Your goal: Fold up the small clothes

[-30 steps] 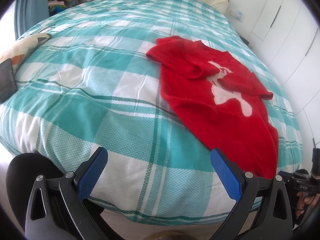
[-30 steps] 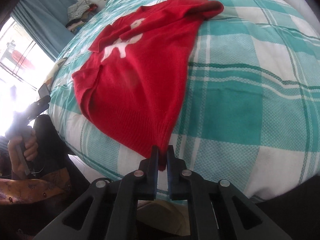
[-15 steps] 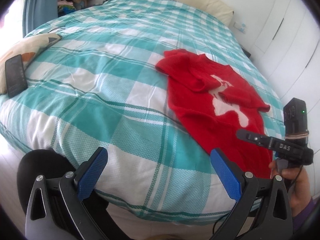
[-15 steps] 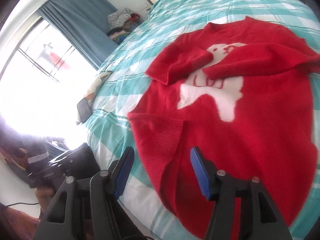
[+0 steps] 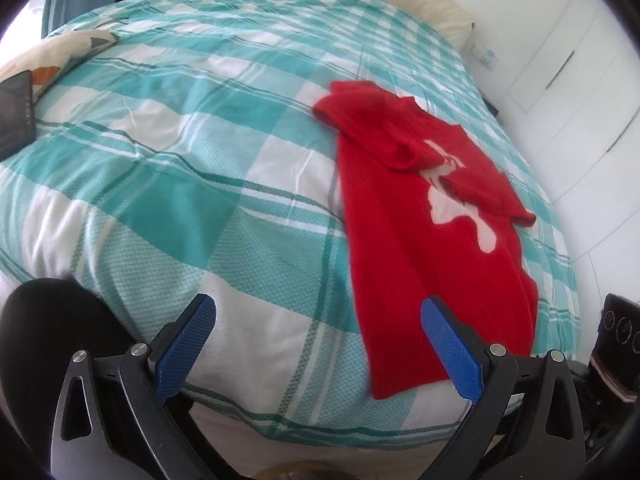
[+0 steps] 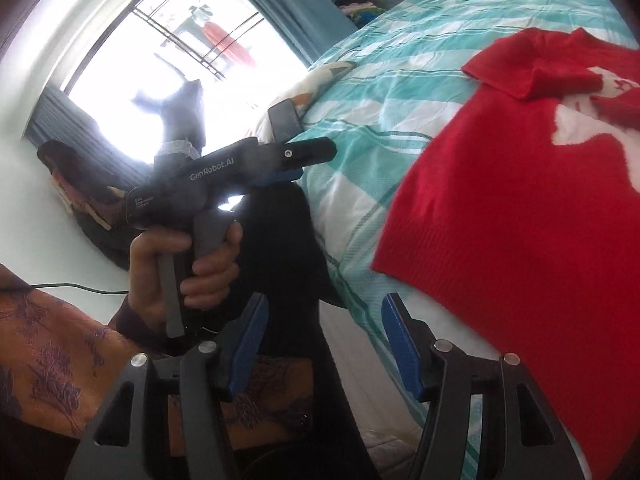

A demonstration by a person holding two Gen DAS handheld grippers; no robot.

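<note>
The sweater [image 5: 424, 248] lies flat on the bed [image 5: 192, 184] near its foot edge, front up, both sleeves already crossed in over the white figure on the chest, hem toward the person. A second ago the right gripper [image 6: 320, 344] had the hem corner pinched between closed jaws. It has since let go, its jaws now stand wide, and it has swung away to the left, so that it looks past the sweater's near corner toward the window [image 6: 160, 64] and the person's other hand [image 6: 184, 256]. The cloth stayed where it was laid, so the tugging-straight seems finished.

The left gripper [image 5: 316, 344] has kept its jaws wide all along and hangs over the bed's edge, with its right finger just beside the hem's left corner. I'd say both are now placed to take the hem, one at each corner, and carry it up toward the collar. The knit looks thick and limp, so a shallow bite may slip.

A phone [image 5: 14, 114] rests on the pillow [image 5: 52, 52] far left, well apart from all this.
</note>
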